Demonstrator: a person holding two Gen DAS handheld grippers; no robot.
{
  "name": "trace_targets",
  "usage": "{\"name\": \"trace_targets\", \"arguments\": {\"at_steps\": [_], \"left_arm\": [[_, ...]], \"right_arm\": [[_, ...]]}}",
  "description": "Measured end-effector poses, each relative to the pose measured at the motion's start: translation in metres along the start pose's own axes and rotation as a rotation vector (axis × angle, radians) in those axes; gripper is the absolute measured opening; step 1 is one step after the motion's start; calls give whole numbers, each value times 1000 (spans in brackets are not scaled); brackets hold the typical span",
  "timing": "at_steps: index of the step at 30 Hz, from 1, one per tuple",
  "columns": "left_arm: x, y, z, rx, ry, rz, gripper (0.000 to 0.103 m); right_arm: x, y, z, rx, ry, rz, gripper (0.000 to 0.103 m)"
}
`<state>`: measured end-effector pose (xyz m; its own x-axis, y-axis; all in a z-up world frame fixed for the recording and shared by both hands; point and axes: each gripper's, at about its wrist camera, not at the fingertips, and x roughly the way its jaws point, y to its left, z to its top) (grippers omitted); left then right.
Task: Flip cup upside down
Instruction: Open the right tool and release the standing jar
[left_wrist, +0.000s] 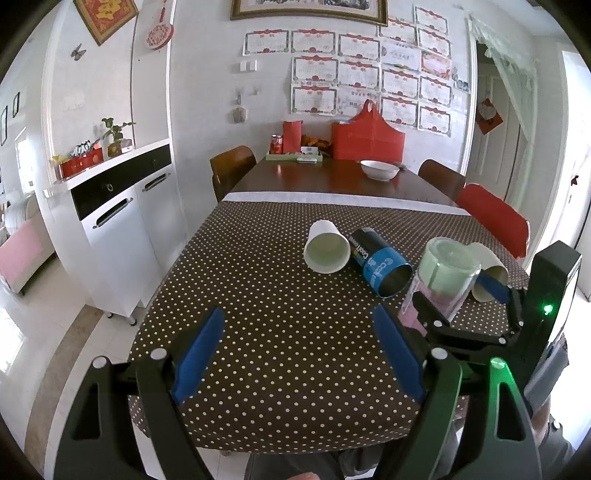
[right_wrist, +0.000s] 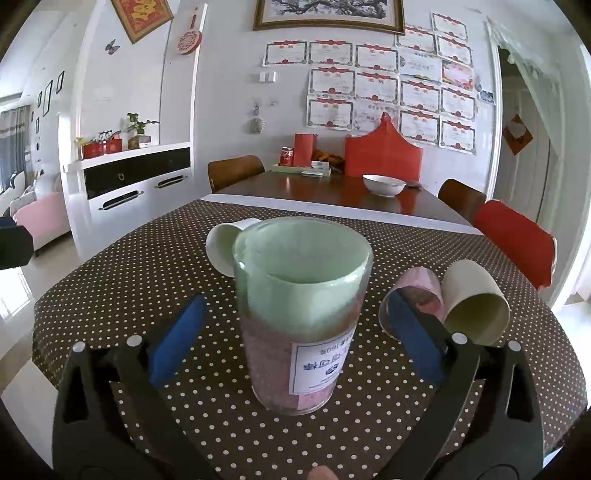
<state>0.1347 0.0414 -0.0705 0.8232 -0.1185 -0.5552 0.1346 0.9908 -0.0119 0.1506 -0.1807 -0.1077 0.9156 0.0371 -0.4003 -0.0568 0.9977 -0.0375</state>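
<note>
A clear plastic cup with a green and pink lining and an upside-down white label (right_wrist: 301, 314) stands base up on the dotted tablecloth, between the fingers of my right gripper (right_wrist: 295, 339). The right jaws are open and do not touch it. In the left wrist view the same cup (left_wrist: 443, 277) stands at the right with the right gripper (left_wrist: 465, 295) around it. My left gripper (left_wrist: 299, 350) is open and empty over bare cloth near the table's front edge.
A white paper cup (left_wrist: 327, 247) and a blue-black can (left_wrist: 380, 262) lie on their sides mid-table. A pink cup (right_wrist: 413, 299) and a white paper cup (right_wrist: 474, 299) lie on the right. A white bowl (right_wrist: 384, 184), red bags and chairs stand farther back.
</note>
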Motion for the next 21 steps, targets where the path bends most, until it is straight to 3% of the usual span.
{"name": "trace_targets", "arguments": {"at_steps": [12,21], "left_arm": [[-24,-8,6,7,-47,-4,82],[-48,-20,14,25,-101,-2,82]], "right_arm": [[-39,-28,28,82,-30,11,97],[-76,-47,57,171,-1,48,97]]}}
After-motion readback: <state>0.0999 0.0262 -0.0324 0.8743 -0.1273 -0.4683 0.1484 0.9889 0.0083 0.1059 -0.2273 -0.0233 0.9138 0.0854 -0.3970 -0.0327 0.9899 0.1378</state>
